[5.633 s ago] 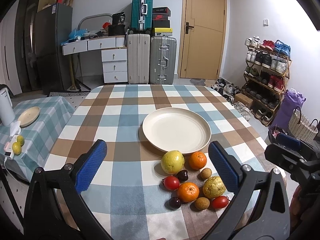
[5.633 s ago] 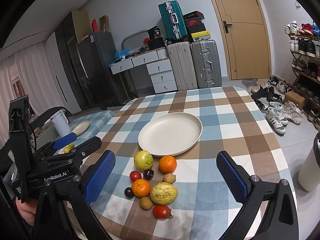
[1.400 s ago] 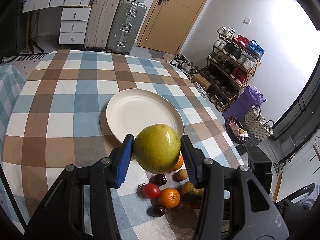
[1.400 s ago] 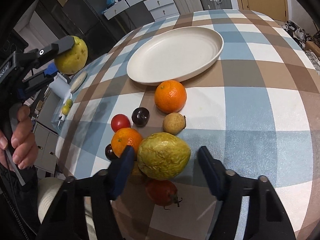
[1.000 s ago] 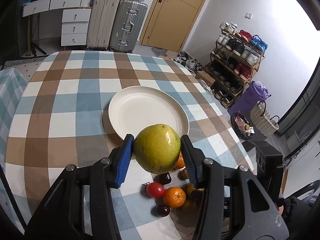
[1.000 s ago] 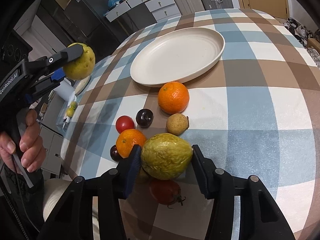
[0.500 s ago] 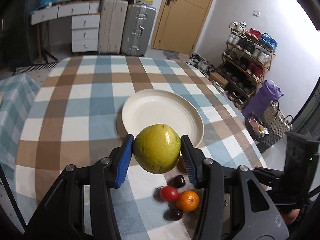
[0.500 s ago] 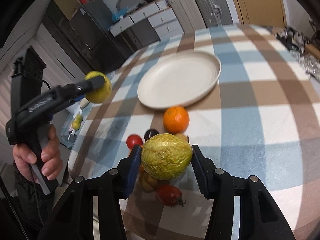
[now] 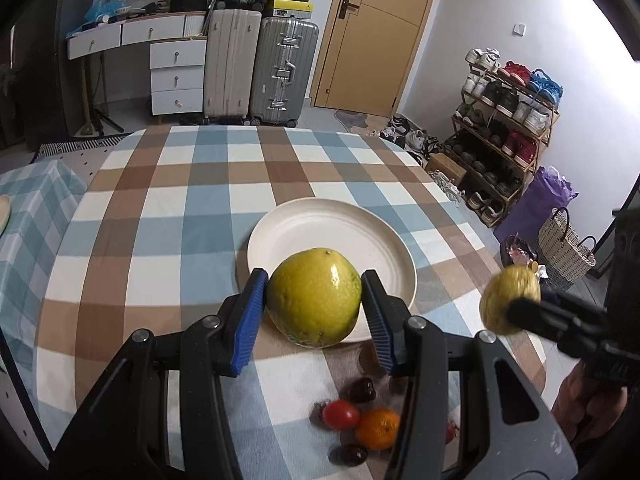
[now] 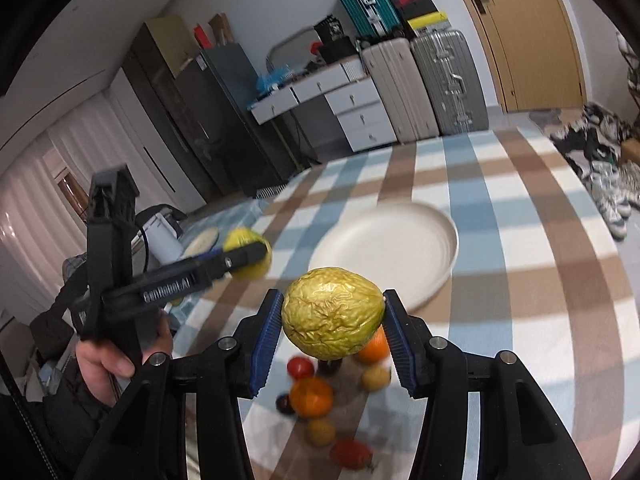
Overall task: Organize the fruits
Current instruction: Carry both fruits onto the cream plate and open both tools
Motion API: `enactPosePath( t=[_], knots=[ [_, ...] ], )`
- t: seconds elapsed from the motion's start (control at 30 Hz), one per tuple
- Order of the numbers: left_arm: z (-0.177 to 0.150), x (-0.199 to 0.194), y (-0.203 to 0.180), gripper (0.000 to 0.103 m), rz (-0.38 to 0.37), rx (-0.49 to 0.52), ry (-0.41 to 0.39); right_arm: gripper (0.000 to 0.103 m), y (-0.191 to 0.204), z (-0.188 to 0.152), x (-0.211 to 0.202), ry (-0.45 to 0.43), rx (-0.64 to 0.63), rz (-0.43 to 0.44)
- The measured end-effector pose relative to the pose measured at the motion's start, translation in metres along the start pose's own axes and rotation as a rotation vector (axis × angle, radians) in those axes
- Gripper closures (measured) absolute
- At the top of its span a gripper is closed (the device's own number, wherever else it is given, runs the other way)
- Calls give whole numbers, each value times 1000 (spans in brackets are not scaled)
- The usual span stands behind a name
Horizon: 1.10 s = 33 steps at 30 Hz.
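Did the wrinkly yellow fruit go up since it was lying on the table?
Yes. The wrinkly yellow fruit rose off the checkered tablecloth, clamped in the right gripper above the remaining fruits.

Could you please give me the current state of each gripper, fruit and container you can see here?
left gripper: shut on the smooth green fruit.
smooth green fruit: held off the table.
right gripper: shut on the wrinkled yellow fruit.
wrinkled yellow fruit: held off the table.
white plate: empty, on the checked tablecloth.
small fruits: loose on the cloth, none on the plate.
door: closed.
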<state>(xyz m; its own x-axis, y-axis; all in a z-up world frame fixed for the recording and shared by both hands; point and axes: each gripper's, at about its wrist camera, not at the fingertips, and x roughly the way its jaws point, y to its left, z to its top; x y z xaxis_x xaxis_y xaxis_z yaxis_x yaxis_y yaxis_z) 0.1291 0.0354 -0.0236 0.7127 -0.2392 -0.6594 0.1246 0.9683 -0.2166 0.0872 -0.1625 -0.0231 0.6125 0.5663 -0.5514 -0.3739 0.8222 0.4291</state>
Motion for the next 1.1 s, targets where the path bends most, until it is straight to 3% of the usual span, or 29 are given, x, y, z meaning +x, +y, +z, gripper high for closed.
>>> enactPosePath(
  t=[0.13,0.3,0.57,0.83,1.1],
  knots=[
    [16,13,4,58,27,-15,-3,52,-7,23,10,-21,-20,-4],
    [39,43,10,58,2,-20,35,52,-19,50,34,-15,-57,-26],
    [73,113,15,58,-54,-24,126,52,-57,82,106,70,-47,-62],
    [79,178,21,58,-88,-81,193,52,-72,83,162,145,-93,-115],
    [75,205,18,58,-120,-104,218,52,-85,76,191,199,-92,-135]
  ],
)
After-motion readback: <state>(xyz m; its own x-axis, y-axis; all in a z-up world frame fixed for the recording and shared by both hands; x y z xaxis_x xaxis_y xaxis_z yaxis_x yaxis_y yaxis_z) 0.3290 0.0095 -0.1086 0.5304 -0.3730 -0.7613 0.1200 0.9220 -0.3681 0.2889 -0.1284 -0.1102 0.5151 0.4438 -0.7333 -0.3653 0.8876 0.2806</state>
